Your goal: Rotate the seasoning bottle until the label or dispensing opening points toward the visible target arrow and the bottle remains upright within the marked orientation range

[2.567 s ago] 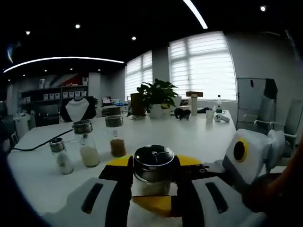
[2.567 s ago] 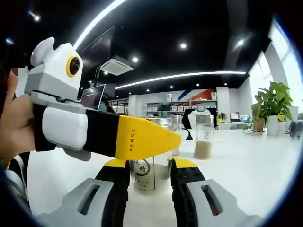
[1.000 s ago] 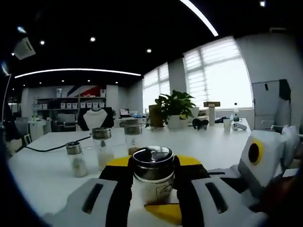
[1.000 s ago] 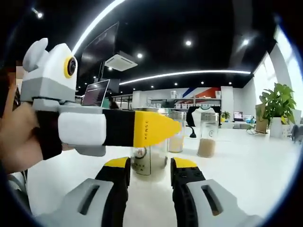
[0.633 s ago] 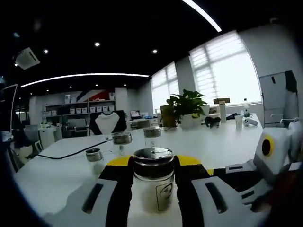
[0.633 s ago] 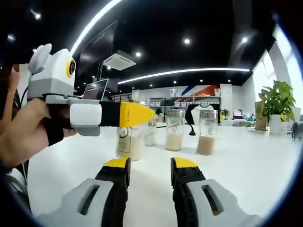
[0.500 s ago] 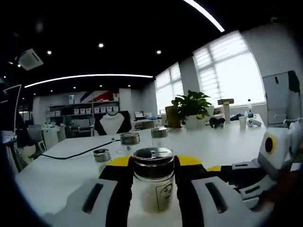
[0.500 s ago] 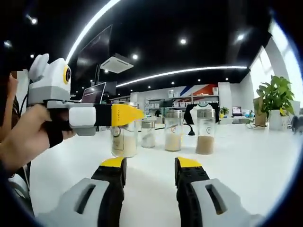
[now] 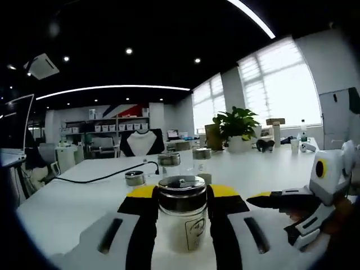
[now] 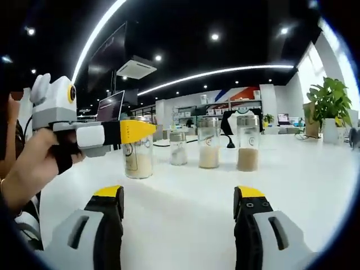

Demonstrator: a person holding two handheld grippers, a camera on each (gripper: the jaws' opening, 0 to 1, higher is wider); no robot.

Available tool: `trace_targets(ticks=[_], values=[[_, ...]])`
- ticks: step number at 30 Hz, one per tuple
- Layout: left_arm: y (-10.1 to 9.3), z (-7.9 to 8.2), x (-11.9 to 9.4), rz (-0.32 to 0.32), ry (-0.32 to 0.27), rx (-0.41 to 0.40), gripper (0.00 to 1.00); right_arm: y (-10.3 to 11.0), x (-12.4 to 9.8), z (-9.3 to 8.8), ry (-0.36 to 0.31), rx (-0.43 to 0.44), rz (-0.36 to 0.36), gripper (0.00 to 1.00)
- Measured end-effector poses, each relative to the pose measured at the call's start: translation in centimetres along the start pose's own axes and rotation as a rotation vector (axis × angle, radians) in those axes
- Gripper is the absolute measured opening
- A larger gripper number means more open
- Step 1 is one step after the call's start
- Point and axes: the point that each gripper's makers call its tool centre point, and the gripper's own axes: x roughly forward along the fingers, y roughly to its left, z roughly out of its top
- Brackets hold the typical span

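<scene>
A glass seasoning bottle (image 9: pixel 184 232) with a metal lid and pale powder stands upright on the white table (image 9: pixel 73 208). My left gripper (image 9: pixel 181 192) is shut on it, a yellow tip on each side of the lid. A round label faces the left gripper view. In the right gripper view the same bottle (image 10: pixel 138 161) stands left of centre, with the left gripper (image 10: pixel 139 131) coming in from the left and a hand (image 10: pixel 31 169) holding it. My right gripper (image 10: pixel 180 195) is open wide, back from the bottle, with nothing between its jaws. It also shows as the right gripper (image 9: pixel 277 206) at the right of the left gripper view.
Three more seasoning jars stand in a row behind: a small one (image 10: pixel 178 148), one with pale grains (image 10: pixel 208 143), one with brown powder (image 10: pixel 247 144). A black cable (image 9: pixel 95 180) runs across the table. A potted plant (image 9: pixel 236 128) stands far back.
My right gripper has let go of the bottle, opened wide and drawn back from it. The left gripper has kept hold and swung, so the label now faces its camera.
</scene>
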Motion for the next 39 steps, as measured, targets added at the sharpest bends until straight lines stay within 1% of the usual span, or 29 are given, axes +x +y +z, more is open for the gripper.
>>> trace_targets(ticks=[2, 4, 10, 16, 21, 24, 26, 30, 36, 39], values=[[0.4, -0.1, -0.2, 0.007, 0.002, 0.001, 0.36, -0.1, 0.0, 0.0, -0.001, 0.01, -0.007, 0.81], [0.7, -0.1, -0.4, 0.015, 0.003, 0.0, 0.36, -0.3, 0.0, -0.3, 0.022, 0.012, -0.012, 0.81], [1.7, -0.4, -0.9, 0.034, 0.006, -0.001, 0.36, -0.8, -0.3, 0.1, -0.002, 0.037, -0.033, 0.81], [3.2, -0.4, -1.5, 0.067, -0.008, -0.001, 0.36, -0.8, -0.3, 0.1, 0.0, 0.035, -0.035, 0.81], [4.6, -0.6, -2.2, 0.091, -0.001, 0.003, 0.36, -0.9, -0.3, 0.1, -0.004, 0.043, -0.04, 0.81], [5.5, -0.9, -2.7, 0.104, 0.0, 0.0, 0.36, -0.8, -0.2, -0.3, 0.019, 0.025, -0.036, 0.8], [6.2, -1.3, -3.0, 0.118, 0.007, -0.02, 0.36, -0.7, -0.2, -0.3, 0.019, 0.021, -0.035, 0.8], [7.1, -1.4, -3.4, 0.134, 0.004, -0.021, 0.36, -0.8, -0.2, -0.4, 0.021, 0.022, -0.035, 0.79], [8.3, -1.6, -3.8, 0.152, 0.004, -0.026, 0.36, -0.8, -0.1, -0.5, 0.029, 0.013, -0.039, 0.78], [8.4, -1.8, -3.9, 0.147, 0.005, -0.032, 0.36, -0.8, -0.1, -0.6, 0.033, 0.012, -0.04, 0.78]])
